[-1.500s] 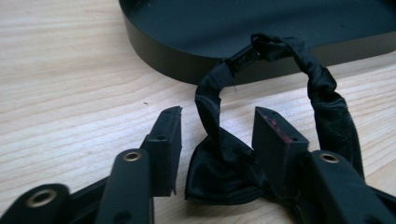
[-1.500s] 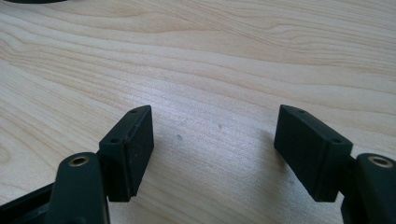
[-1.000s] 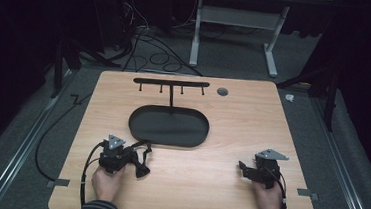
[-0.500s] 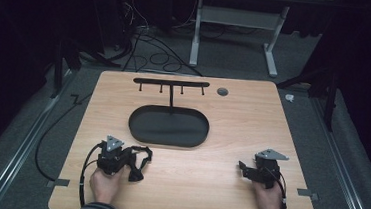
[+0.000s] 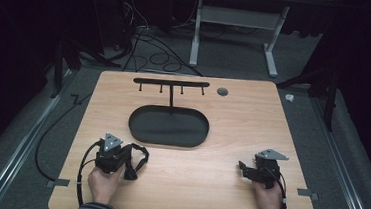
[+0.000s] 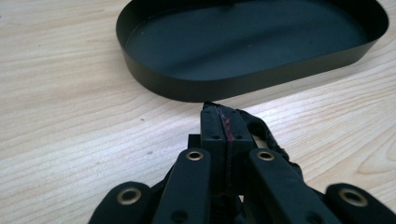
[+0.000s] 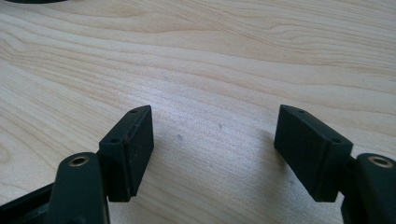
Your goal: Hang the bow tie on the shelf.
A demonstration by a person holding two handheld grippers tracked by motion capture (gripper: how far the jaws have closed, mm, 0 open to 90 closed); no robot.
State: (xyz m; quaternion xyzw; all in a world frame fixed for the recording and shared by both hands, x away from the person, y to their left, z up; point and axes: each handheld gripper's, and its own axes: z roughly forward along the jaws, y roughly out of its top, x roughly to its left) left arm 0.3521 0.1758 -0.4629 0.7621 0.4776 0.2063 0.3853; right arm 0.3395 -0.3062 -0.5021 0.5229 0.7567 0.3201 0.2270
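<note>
Your left gripper (image 5: 130,160) rests near the table's (image 5: 232,128) near-left edge, just short of the black oval tray (image 5: 169,126). In the left gripper view its jaws are pressed together with a thin red-tinged line in the seam; you cannot tell whether anything is pinched there. A black strap (image 6: 264,135) bulges out from behind the jaws, mostly hidden. The tray's far rim is cut off in that view. Your right gripper (image 5: 242,168) sits near the near-right edge, jaws spread wide over bare wood. Beyond the tray stands a hook rack (image 5: 171,83).
</note>
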